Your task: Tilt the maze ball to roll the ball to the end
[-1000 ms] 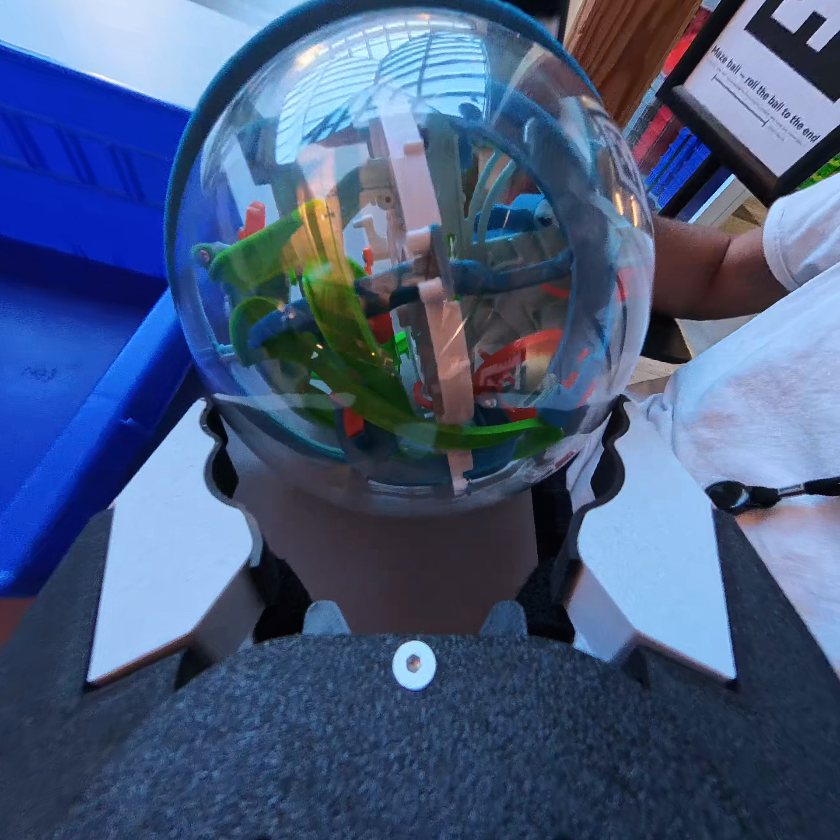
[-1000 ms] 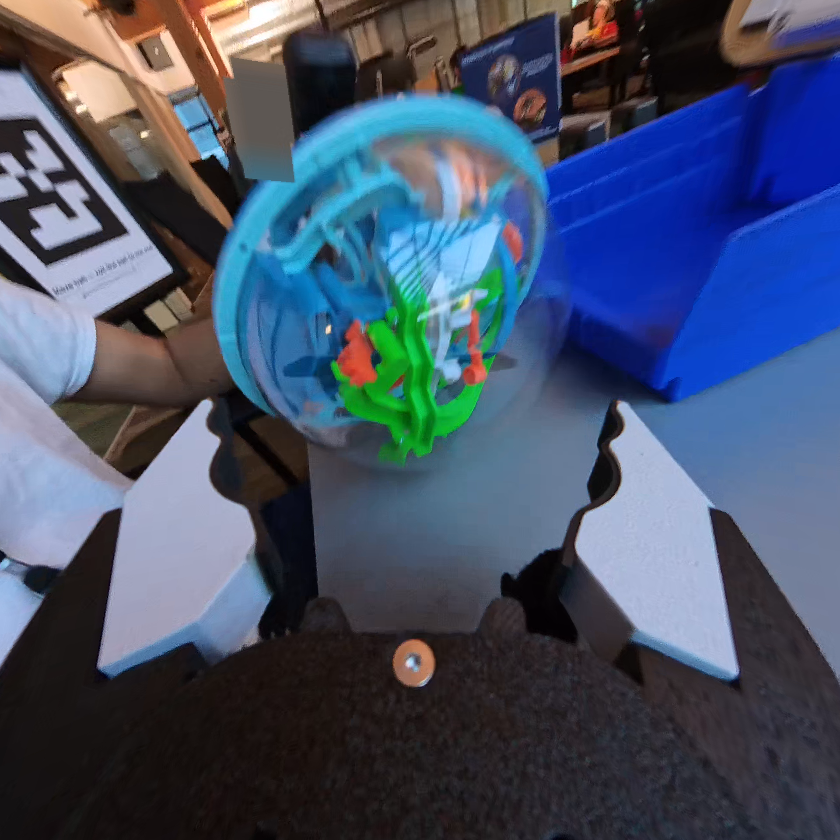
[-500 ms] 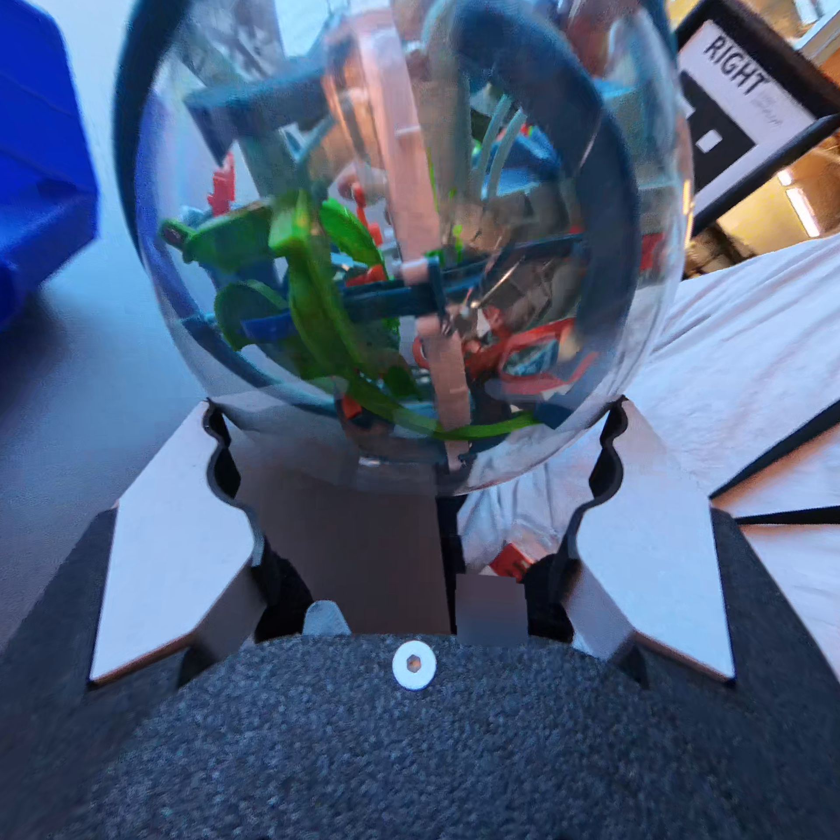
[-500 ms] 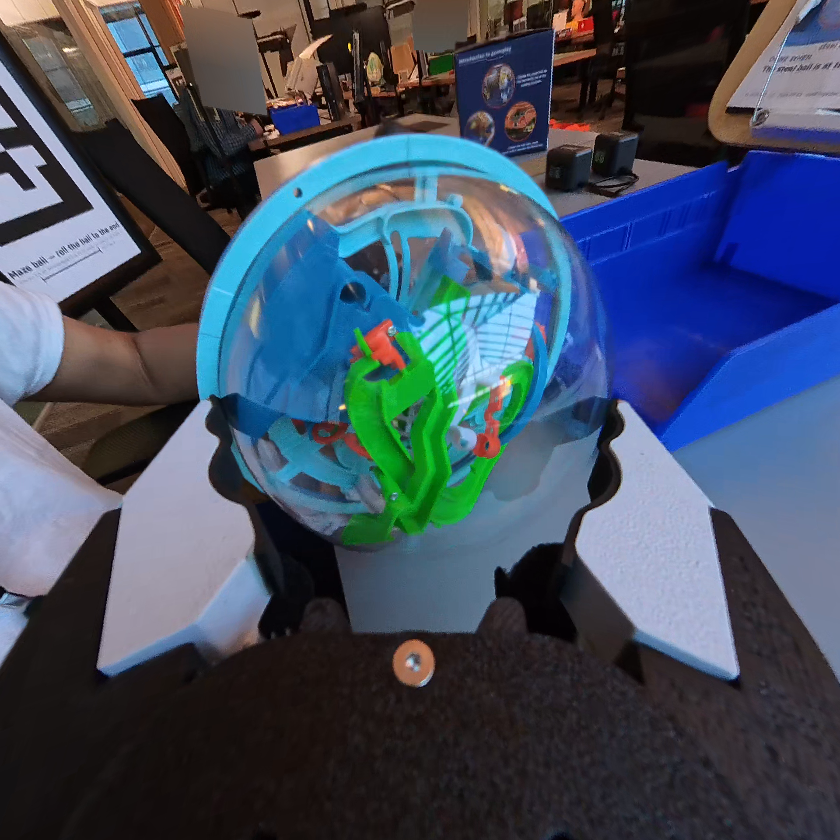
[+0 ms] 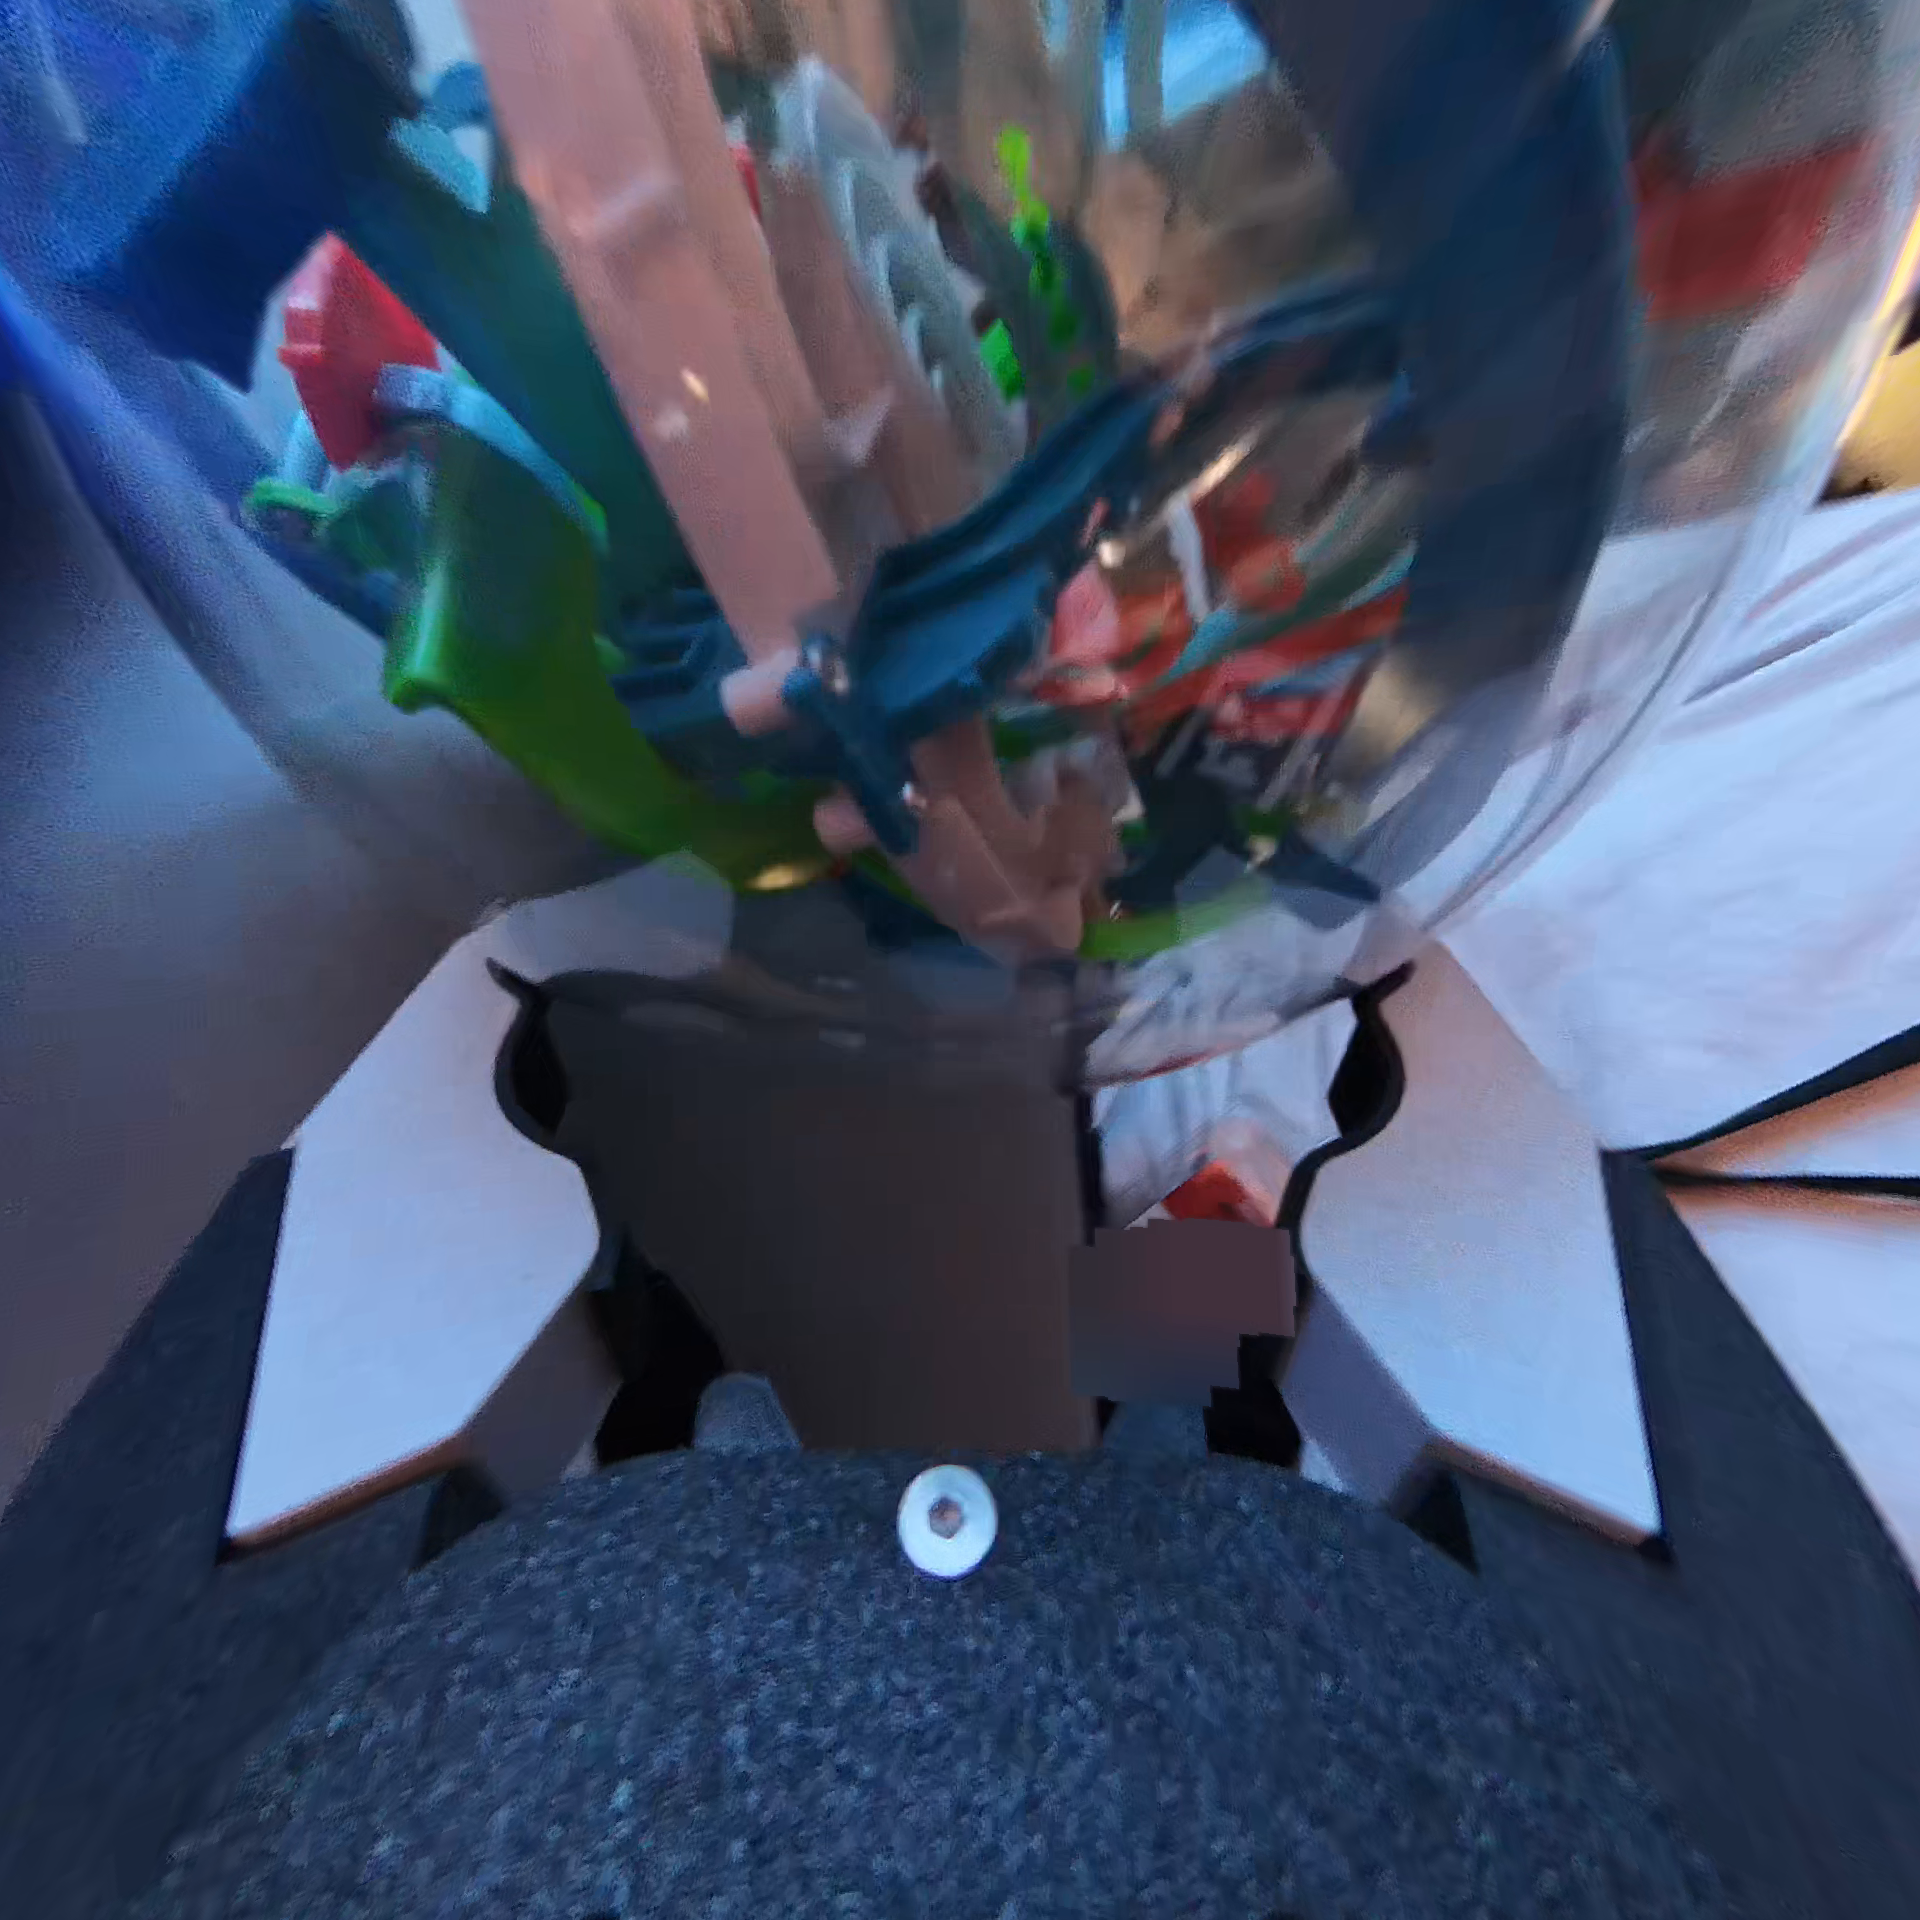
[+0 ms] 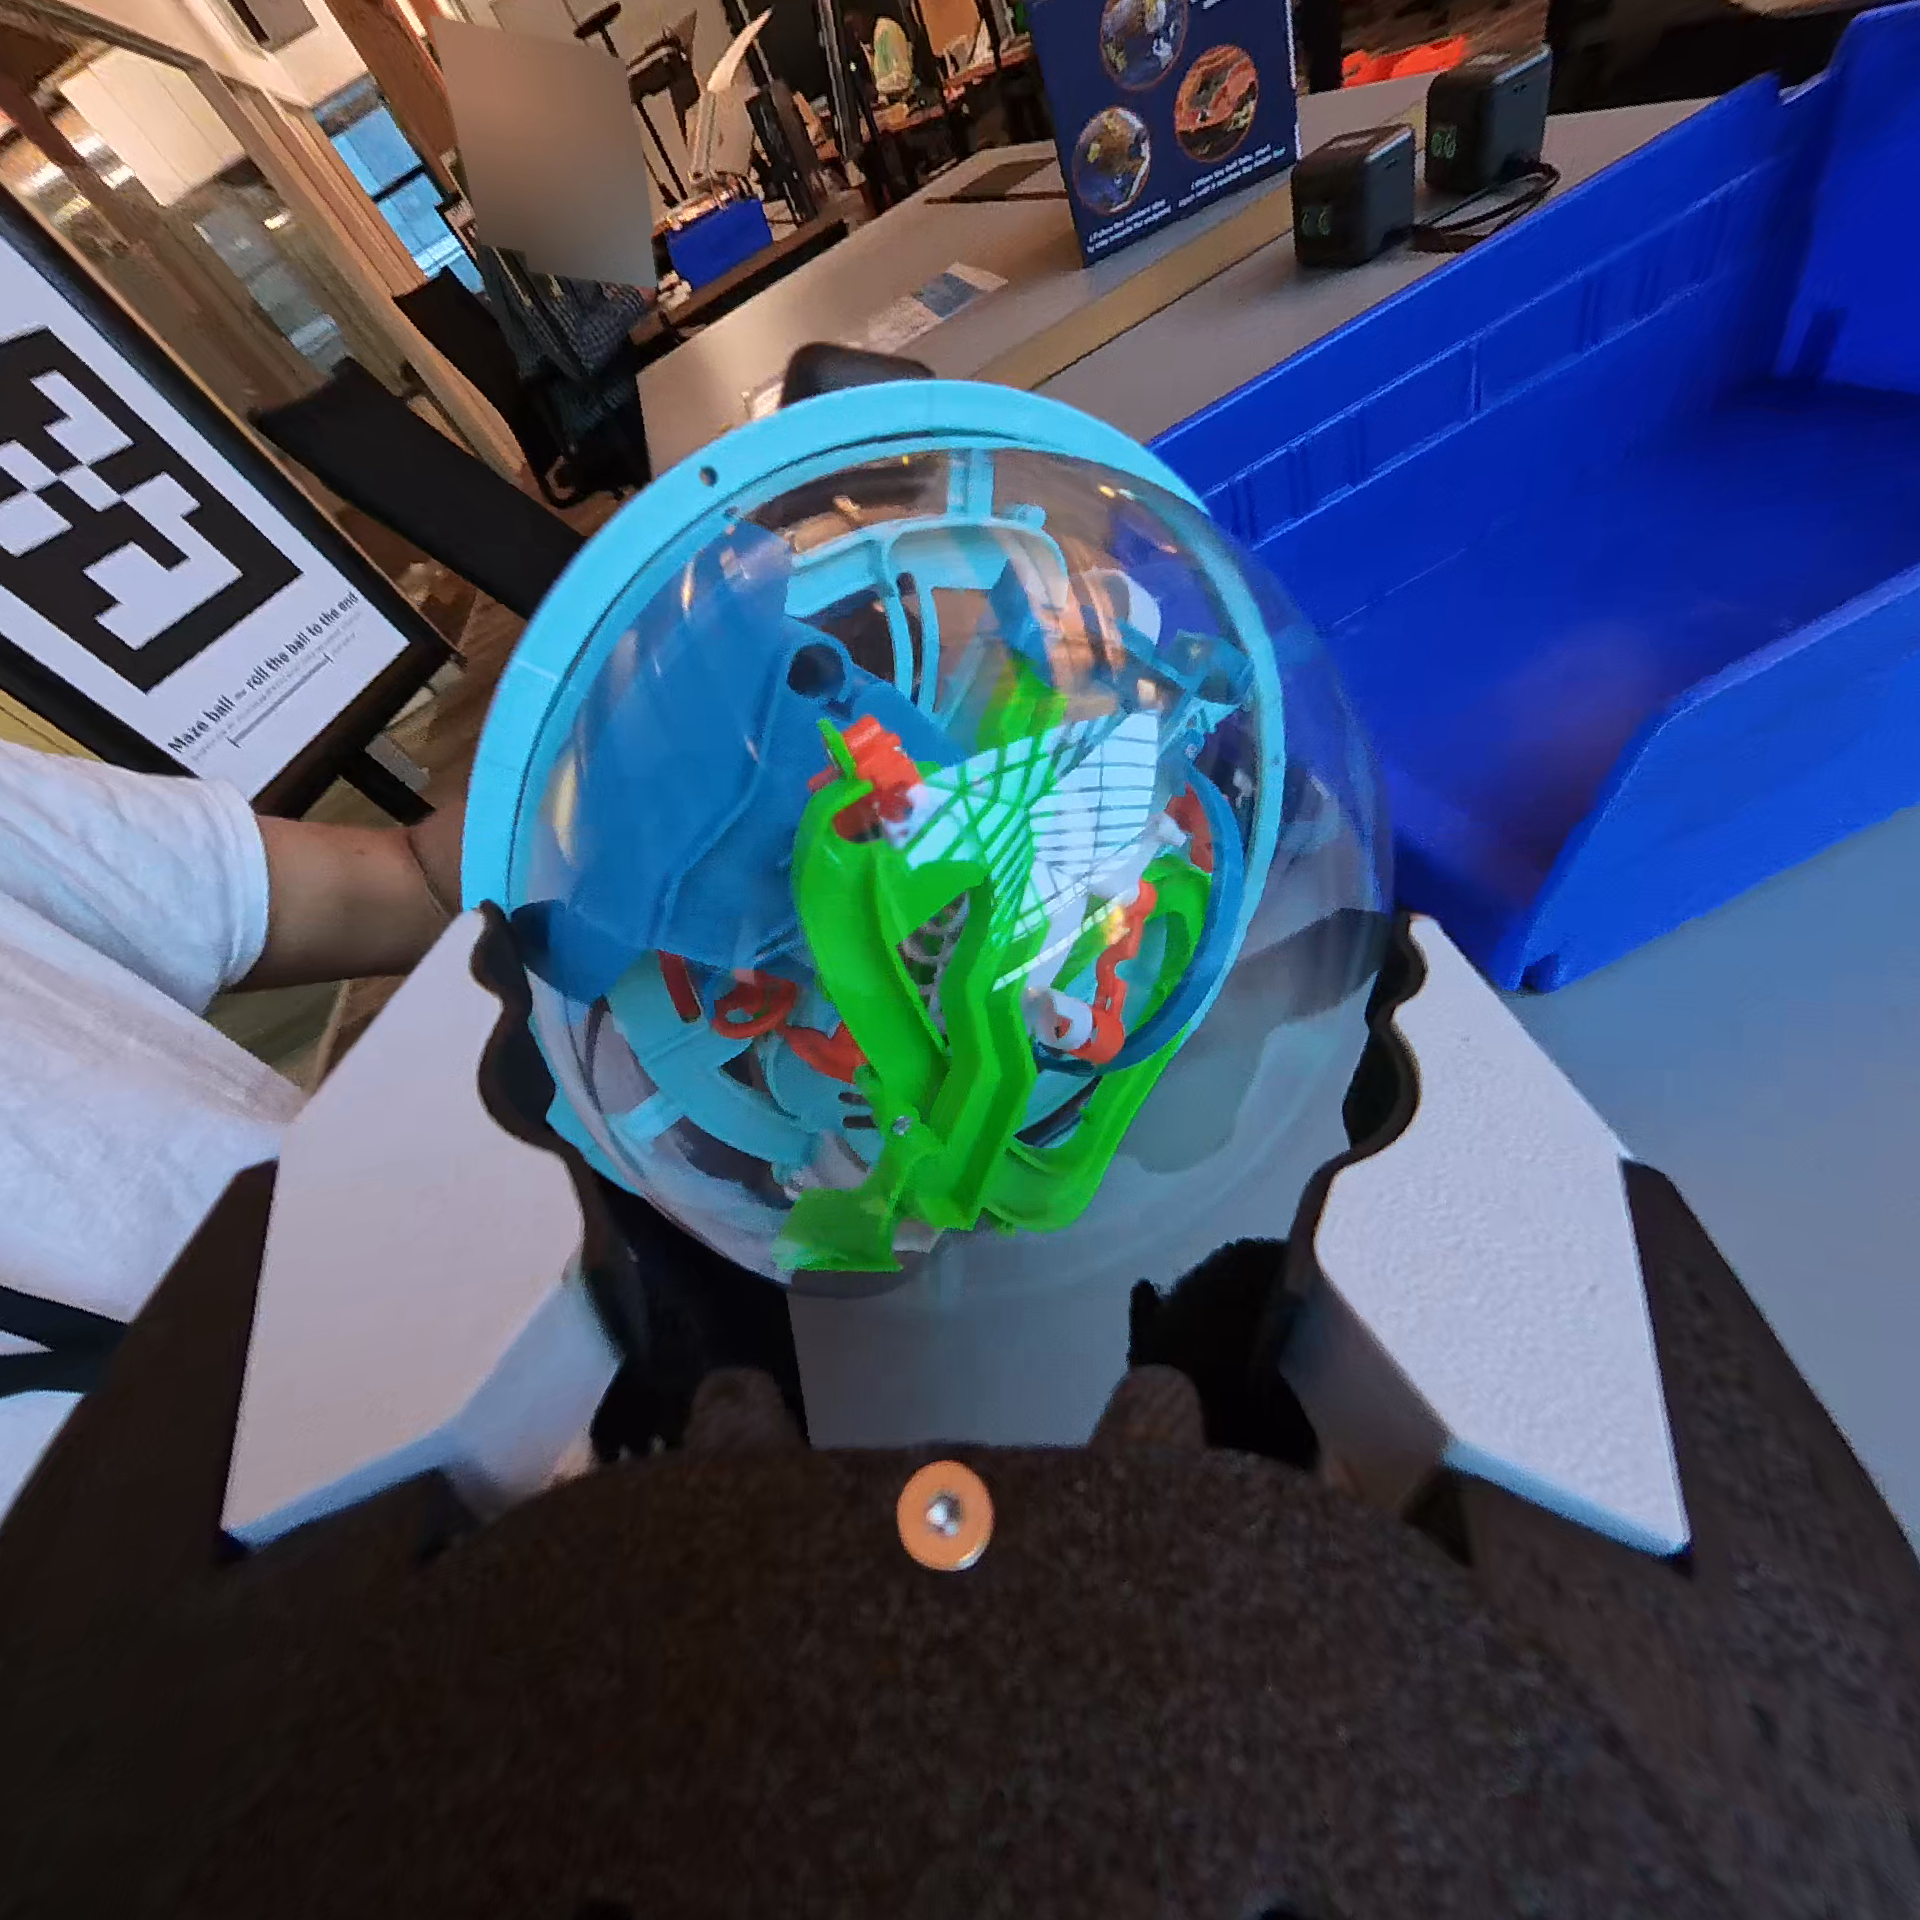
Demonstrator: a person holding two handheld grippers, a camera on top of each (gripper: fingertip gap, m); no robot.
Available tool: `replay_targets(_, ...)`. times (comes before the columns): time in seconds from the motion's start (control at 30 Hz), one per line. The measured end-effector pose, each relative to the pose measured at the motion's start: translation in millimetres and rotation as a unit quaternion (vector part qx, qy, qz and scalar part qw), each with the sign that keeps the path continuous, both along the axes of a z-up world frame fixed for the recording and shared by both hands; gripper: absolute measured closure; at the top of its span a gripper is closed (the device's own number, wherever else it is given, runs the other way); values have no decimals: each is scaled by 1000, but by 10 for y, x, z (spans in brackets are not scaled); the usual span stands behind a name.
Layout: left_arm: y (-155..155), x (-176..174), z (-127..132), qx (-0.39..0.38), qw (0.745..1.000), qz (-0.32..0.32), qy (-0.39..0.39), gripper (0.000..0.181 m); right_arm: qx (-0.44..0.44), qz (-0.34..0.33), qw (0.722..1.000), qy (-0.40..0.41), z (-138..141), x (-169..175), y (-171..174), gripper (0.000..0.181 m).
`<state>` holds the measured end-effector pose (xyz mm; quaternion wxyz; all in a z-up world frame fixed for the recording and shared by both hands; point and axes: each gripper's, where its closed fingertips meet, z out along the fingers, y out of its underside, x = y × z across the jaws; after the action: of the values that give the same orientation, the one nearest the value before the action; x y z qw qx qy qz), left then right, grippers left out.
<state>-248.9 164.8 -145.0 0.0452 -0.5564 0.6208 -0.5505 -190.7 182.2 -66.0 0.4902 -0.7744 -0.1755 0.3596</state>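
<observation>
- Filling most of the right wrist view, the maze ball (image 6: 925, 852) sits between the two white fingers of the right gripper (image 6: 940, 997), whose jaws stand wide apart with the clear shell touching both black inner pads, so it is clamped on the sphere.
- A light blue ring (image 6: 582, 644) runs around the sphere's upper left side, and green tracks (image 6: 935, 1060), orange pieces and pale blue ramps show through the clear shell.
- The small rolling ball inside cannot be made out in either view.
- In the left wrist view the maze ball (image 5: 935, 468) is very close and smeared by blur, spilling past the top edge of the picture.
- The left gripper (image 5: 951, 997) has its white fingers spread wide, and the bottom of the shell lies at their tips; the blur makes it impossible to tell whether they press on it.
- A blue bin (image 6: 1621, 582) stands on the grey table (image 6: 1745, 1049) just to the right of the sphere.
- A framed sign with a black-and-white pattern (image 6: 156, 582) leans at the left, above a person's forearm (image 6: 332, 894) and white sleeve (image 6: 114, 862).
- White cloth (image 5: 1662, 790) fills the right side of the left wrist view.
</observation>
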Motion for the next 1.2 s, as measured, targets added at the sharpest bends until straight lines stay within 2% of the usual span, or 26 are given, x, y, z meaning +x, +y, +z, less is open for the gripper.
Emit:
replay_targets(0.07, 188, -62, -71, 78, 997, 17, 0, 24, -12, 14, 1000, 11, 7, 5, 64, 28)
replay_targets(0.13, 402, -107, 0, 137, 990, 39, -14, 23, -29, 32, 999, 22, 12, 12, 135, 28)
replay_targets(0.23, 641, -56, 283, 216, 973, 57, -65, 20, -59, 63, 995, 44, 23, 13, 272, 28)
replay_targets(0.33, 691, 95, 601, 249, 958, 45, -136, 23, -57, 94, 992, 54, 91, 16, 408, 33)
replay_targets(0.37, 683, 140, 643, 246, 957, 33, -149, 23, -32, 97, 994, 48, 155, 39, 432, 37)
replay_targets(0.5, 649, 226, 640, 195, 967, 14, -163, 22, 78, 59, 991, 87, 567, 287, 277, 32)
replay_targets(0.53, 647, 216, 614, 189, 969, 17, -159, 23, 88, 37, 993, 73, 544, 379, 204, 32)
replay_targets(0.6, 641, 180, 517, 180, 974, 24, -133, 23, 75, 10, 997, 20, 319, 450, 17, 30)
replay_targets(0.7, 576, 160, 348, 160, 981, 50, -101, 24, 81, -12, 996, -40, -50, 286, -220, 26)
replay_targets(0.77, 516, 157, 230, 164, 981, 61, -86, 25, 91, -48, 990, -95, -297, 238, -200, 27)
replay_targets(0.83, 445, 163, 199, 154, 983, 62, -85, 27, 113, -71, 984, -116, -408, 235, -112, 32)
replay_targets(0.9, 379, 166, 225, 129, 987, 57, -83, 23, 114, -40, 989, -81, -409, 131, -101, 32)
replay_targets(0.97, 363, 172, 265, 107, 989, 65, -78, 27, 97, -31, 993, -61, -390, 107, -92, 32)
replay_targets(1.2, 391, 215, 483, 41, 992, 107, -50, 28, -13, -12, 1000, 21, -386, 100, -111, 31)
